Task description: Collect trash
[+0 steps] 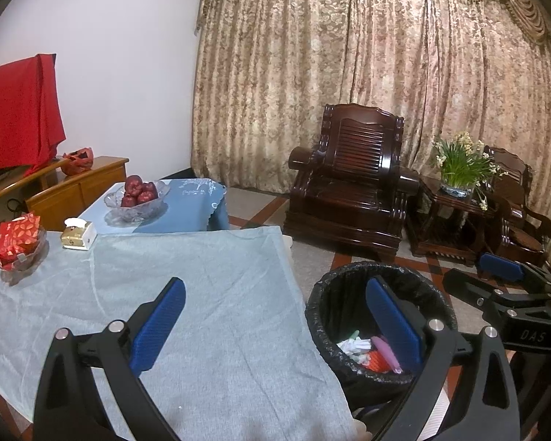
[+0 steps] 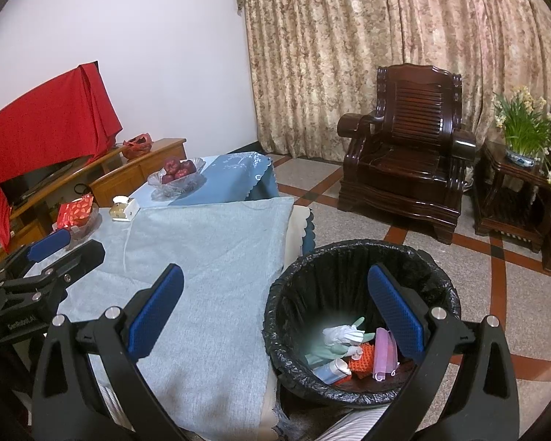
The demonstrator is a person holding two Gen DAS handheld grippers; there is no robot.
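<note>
A black-lined trash bin (image 1: 349,286) (image 2: 312,268) stands on the floor beside the table's right edge. Inside lie white crumpled paper (image 2: 339,332), a pink plastic piece (image 2: 384,352), an orange item (image 2: 363,360) and a pale green glove. My left gripper (image 1: 275,327) is open and empty, over the table edge and the bin. My right gripper (image 2: 275,319) is open and empty, its right finger above the bin. The right gripper shows in the left wrist view (image 1: 503,275); the left one shows in the right wrist view (image 2: 55,253).
A light blue cloth covers the table (image 1: 202,294). At its far end are a gold-and-white tissue box (image 1: 78,234), a red packet in a glass dish (image 1: 18,239) and a glass bowl of red apples (image 1: 137,194). A dark wooden armchair (image 1: 352,183) and a flower pot (image 1: 459,172) stand beyond.
</note>
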